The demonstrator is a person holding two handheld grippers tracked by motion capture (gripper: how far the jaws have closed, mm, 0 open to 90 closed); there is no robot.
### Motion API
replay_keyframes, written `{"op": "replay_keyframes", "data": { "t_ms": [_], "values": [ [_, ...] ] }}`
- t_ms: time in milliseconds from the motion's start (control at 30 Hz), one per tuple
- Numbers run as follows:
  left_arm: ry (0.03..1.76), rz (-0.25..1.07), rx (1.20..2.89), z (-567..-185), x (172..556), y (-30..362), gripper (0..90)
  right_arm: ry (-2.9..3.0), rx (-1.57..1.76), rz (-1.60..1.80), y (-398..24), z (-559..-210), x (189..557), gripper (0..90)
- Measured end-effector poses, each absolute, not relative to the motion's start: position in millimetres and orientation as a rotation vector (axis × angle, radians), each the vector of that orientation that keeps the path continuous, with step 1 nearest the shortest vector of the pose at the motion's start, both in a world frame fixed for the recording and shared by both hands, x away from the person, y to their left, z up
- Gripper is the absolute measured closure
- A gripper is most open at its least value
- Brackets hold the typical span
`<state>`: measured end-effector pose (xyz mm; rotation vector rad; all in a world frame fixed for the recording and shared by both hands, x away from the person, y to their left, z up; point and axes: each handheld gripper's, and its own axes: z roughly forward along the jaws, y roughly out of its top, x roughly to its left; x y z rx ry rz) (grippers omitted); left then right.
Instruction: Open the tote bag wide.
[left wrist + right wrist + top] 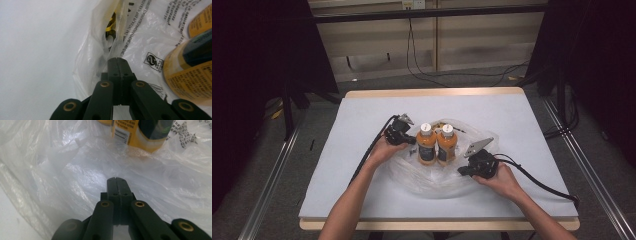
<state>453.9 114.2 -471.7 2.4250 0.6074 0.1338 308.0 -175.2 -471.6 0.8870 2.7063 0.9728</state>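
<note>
Left gripper (409,141): held in the person's left hand just left of the bottles, at the bag's left edge; jaws pressed together. In the left gripper view the tips meet at a fold of the printed plastic, but whether film is pinched between them cannot be told.
Right gripper (463,170): in the right hand, near and right of the bottles, over the bag's near right side; jaws together, no gap between the pads, crumpled film just beyond the tips in the right gripper view.
Plastic bag (422,181): clear, wrinkled, black print, spread flat mid-table.
Two bottles (437,144): orange, white caps, upright, side by side and touching, standing on the bag between the grippers.
Table (362,120): pale grey top, wooden rim.
</note>
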Motion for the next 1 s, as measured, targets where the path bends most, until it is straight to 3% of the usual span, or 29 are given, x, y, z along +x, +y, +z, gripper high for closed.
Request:
{"op": "replay_keyframes", "data": {
  "t_ms": [167,467,700,1000],
  "values": [
    [0.732,0.132,2.309,-476.8,457.9,122.3,90.0,2.702,0.877,0.956,-179.0,-470.8,299.9,90.0],
    [0.77,0.133,2.294,-477.5,458.9,135.5,90.0,2.685,0.897,0.961,-185.1,-470.9,283.9,90.0],
    [0.734,0.135,2.269,-479.2,452.6,141.2,90.0,2.679,0.896,0.948,-185.8,-469.9,271.2,90.0],
    [0.664,0.118,2.21,-462.3,442.4,140.6,90.0,2.645,0.965,0.981,-186.4,-472.3,284.9,90.0]
  ]
}}
